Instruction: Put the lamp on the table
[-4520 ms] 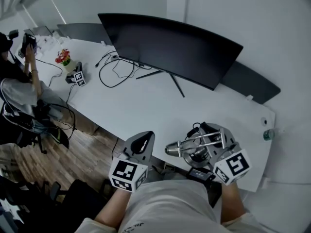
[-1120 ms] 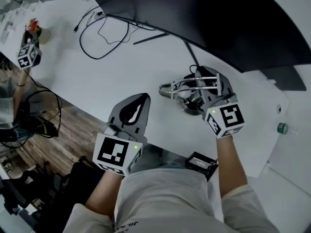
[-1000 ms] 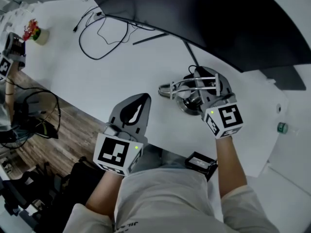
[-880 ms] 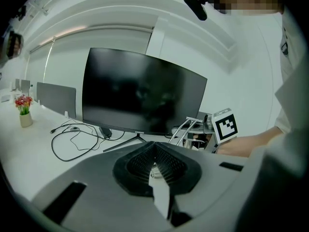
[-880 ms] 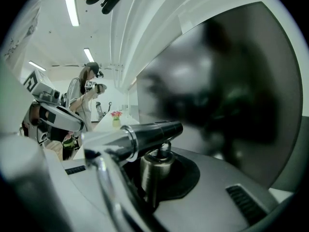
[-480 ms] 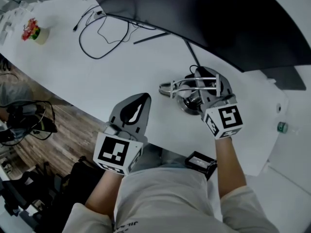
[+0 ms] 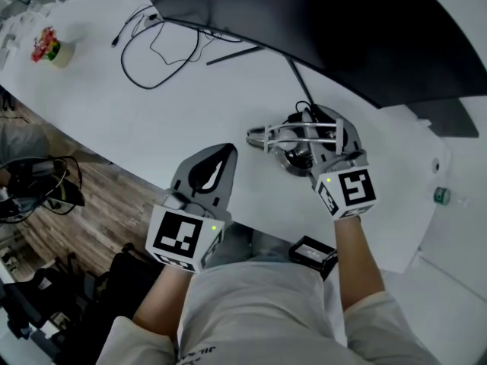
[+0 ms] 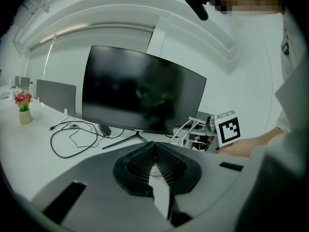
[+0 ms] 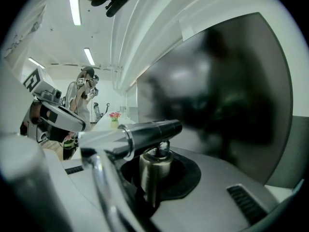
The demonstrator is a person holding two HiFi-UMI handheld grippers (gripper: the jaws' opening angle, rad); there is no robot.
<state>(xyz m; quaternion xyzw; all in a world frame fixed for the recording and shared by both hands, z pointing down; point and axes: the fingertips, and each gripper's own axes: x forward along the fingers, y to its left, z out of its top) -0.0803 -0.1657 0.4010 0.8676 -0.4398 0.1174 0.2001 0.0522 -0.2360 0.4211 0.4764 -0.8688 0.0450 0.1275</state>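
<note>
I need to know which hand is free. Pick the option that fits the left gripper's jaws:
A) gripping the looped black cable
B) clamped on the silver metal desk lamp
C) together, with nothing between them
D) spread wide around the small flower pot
C: the left gripper shows its jaws together and empty, over the near edge of the white table and apart from the silver metal desk lamp.

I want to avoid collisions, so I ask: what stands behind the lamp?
A large dark monitor stands behind the lamp on thin legs. It hides the table surface further back.
</note>
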